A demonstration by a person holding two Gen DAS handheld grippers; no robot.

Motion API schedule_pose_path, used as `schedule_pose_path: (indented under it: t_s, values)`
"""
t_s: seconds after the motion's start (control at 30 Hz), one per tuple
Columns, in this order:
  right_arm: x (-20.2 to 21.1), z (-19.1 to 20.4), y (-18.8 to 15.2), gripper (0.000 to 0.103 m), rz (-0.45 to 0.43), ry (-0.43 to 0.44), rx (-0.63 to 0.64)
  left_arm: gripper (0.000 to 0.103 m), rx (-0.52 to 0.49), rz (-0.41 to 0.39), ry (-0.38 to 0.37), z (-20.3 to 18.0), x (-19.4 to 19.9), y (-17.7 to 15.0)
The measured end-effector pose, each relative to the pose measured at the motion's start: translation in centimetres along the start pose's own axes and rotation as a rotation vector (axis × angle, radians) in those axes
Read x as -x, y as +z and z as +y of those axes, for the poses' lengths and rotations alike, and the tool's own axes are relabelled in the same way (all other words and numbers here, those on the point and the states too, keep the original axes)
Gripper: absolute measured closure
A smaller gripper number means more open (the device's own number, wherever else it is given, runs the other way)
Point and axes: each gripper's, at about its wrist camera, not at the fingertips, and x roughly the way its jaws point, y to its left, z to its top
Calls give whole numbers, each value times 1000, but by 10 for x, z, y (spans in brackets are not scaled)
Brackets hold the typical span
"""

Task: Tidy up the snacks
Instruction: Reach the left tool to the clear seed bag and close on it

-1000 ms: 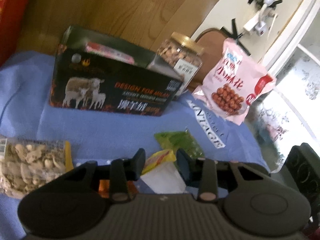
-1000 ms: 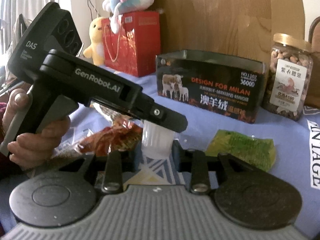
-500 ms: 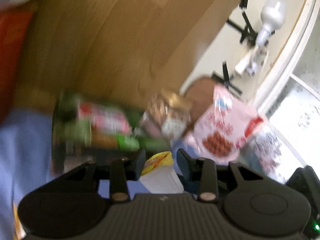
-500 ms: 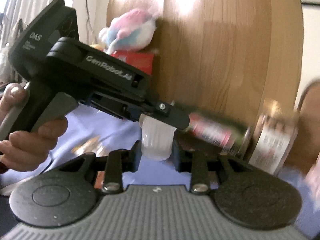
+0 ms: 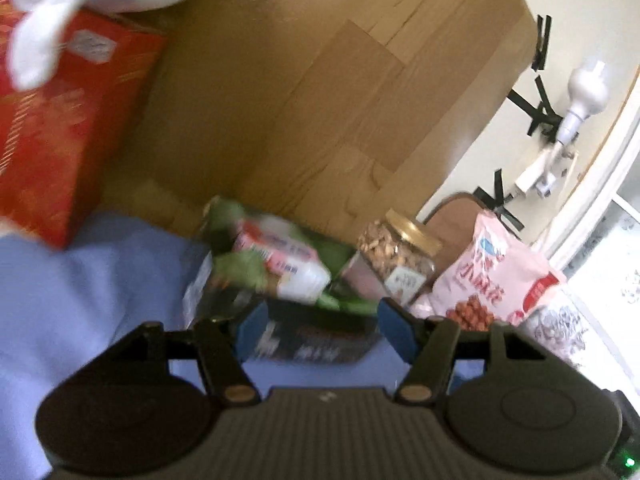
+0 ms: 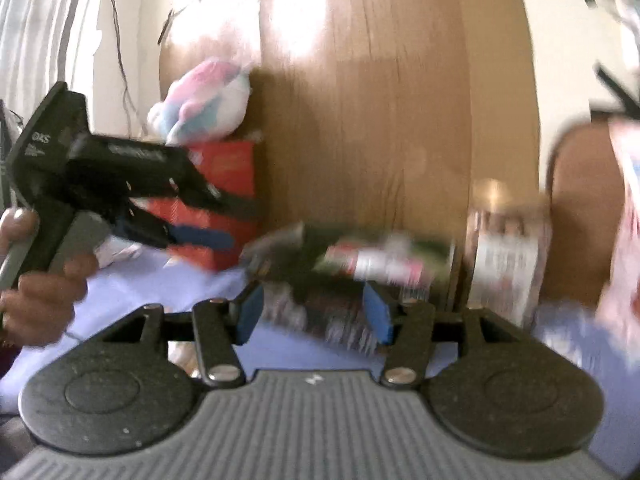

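A blue cloth (image 5: 80, 280) with soft folds covers the tabletop, which stands against a tall wood-grain panel (image 5: 312, 100); a cream wall with black tape strips and a white bulb-shaped fitting (image 5: 586, 88) lies to the panel's right. At the back sits a dark printed box (image 5: 304, 344), open on top and filled with snack packets (image 5: 280, 260) in pink, white and green wrappers, blurred in both views. Just beside it stands a clear jar of nuts (image 5: 396, 256) with a gold lid, and next to that leans a glossy pink snack bag (image 5: 496, 280). A red gift box (image 5: 60, 140) rests at the left with a pastel plush toy (image 6: 204, 100) on top.

The left hand-held gripper (image 5: 320, 332) is angled down toward the box; its jaws have just been opening, they stand apart, and nothing is between the blue pads. The right hand-held gripper (image 6: 312, 312) faces the same box from in front, its jaws likewise just opened and holding nothing. In the right wrist view, a person's hand (image 6: 36, 276) wraps the grey trigger handle of the left tool, a matte black plastic body with its jaws parted.
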Motion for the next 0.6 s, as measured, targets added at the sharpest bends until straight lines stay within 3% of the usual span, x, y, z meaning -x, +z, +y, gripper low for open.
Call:
schedule_pose_path:
  t_s: [0.13, 0.2, 0.4, 0.6]
  values:
    - [23, 5, -34, 45, 110, 20, -86, 41, 3, 24, 20, 7, 34, -30]
    - [33, 4, -46, 45, 172, 74, -176, 41, 32, 58, 20, 14, 47, -46]
    - [42, 5, -61, 45, 248, 219, -382, 41, 53, 137, 1, 16, 76, -87]
    - [42, 23, -67, 45, 367, 345, -489, 41, 64, 175, 33, 19, 95, -106]
